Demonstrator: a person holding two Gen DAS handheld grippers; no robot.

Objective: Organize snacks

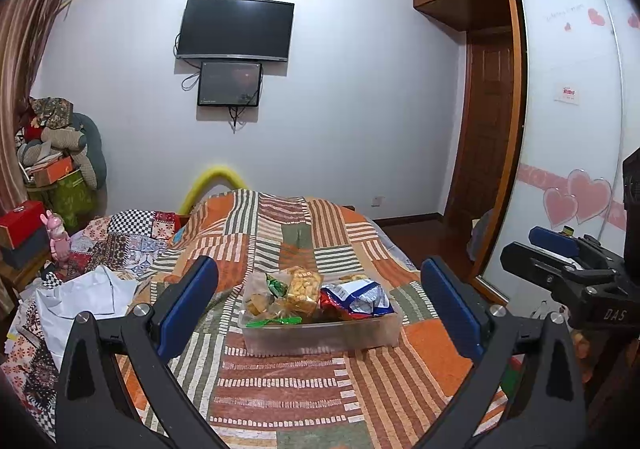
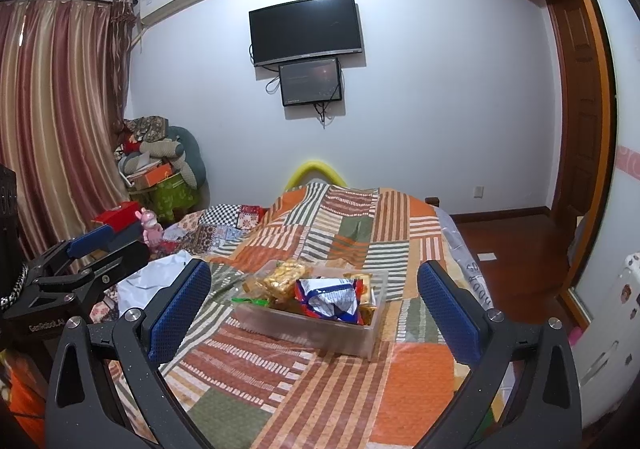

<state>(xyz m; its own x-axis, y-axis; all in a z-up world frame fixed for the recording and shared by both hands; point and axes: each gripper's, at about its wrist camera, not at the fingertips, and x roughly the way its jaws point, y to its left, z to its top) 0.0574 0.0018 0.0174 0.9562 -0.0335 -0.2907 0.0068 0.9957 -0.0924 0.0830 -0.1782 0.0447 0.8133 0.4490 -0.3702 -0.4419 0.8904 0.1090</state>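
Note:
A clear plastic box sits on the patchwork bed cover, also in the right wrist view. It holds several snack packs: a bag of golden crackers, a blue and white bag, a green wrapper. My left gripper is open and empty, its blue pads wide apart in front of the box. My right gripper is open and empty too, held short of the box. Each gripper shows at the edge of the other's view.
The bed fills the foreground. A white cloth and quilt lie at its left. A cluttered corner with boxes stands at far left. A wardrobe with sliding doors and wooden floor are to the right.

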